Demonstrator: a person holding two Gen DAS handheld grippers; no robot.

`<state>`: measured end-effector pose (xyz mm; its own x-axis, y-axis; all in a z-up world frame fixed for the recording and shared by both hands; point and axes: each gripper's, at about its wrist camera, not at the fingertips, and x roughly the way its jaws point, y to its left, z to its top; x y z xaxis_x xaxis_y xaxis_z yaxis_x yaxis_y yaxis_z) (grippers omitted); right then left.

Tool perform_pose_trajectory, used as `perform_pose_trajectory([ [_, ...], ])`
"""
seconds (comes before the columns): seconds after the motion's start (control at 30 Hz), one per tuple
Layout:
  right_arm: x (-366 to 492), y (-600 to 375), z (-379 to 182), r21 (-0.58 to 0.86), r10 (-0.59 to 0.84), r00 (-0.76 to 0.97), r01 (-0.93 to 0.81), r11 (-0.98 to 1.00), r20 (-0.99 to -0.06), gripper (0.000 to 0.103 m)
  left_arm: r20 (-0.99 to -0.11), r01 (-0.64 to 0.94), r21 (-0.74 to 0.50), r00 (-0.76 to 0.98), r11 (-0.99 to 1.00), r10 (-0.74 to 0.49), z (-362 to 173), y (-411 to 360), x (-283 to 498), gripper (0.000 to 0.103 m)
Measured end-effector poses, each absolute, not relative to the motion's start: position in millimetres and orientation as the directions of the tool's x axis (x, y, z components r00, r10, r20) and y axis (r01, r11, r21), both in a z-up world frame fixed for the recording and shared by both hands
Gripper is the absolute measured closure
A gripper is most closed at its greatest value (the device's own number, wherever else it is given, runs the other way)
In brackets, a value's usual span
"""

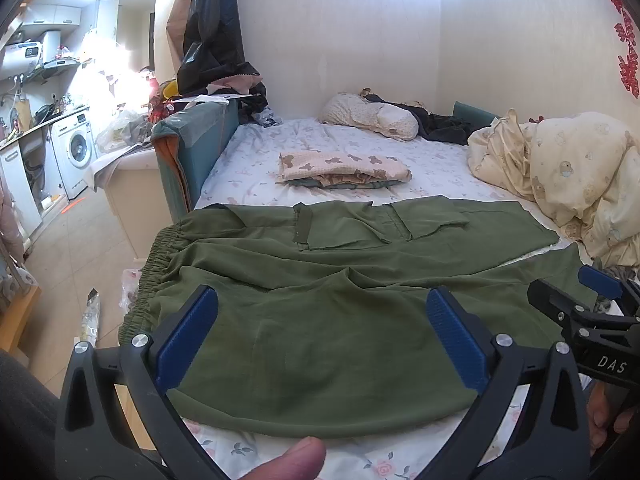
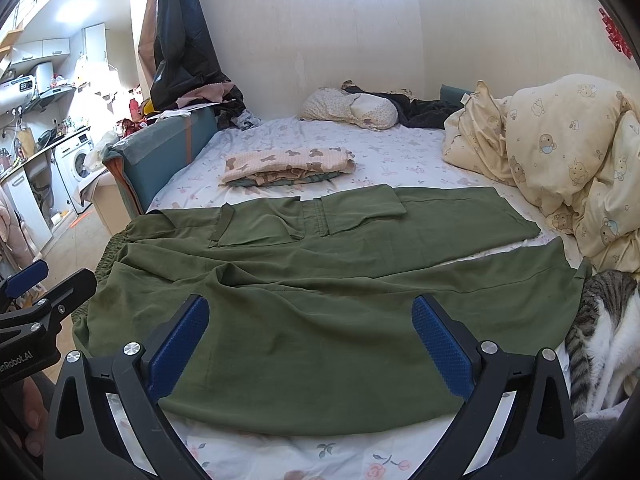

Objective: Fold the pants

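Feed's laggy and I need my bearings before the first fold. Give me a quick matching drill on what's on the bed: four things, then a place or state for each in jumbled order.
Things
1. green pants
2. folded bear-print cloth
3. cat
4. cream duvet

Places or states
A. bunched up along the bed's right side
B. spread flat across the near bed, waistband to the left
C. at the near right corner, by the pants' leg ends
D. a neat stack beyond the pants, mid-bed

Pairs: 1-B, 2-D, 3-C, 4-A
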<state>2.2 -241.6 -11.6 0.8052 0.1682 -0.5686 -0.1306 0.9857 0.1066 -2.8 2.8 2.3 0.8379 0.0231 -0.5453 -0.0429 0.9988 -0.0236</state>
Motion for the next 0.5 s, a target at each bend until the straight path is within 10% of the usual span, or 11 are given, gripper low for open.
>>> perform_pose_trajectory([
  [0.5,3.0,-244.3,-11.2,0.128,0.185,0.800,-0.135,0.982,-0.571,0.000,-0.546,-0.054,0.016,0.836,0.998,0.054,9.3,12.0,0.5,0.000],
])
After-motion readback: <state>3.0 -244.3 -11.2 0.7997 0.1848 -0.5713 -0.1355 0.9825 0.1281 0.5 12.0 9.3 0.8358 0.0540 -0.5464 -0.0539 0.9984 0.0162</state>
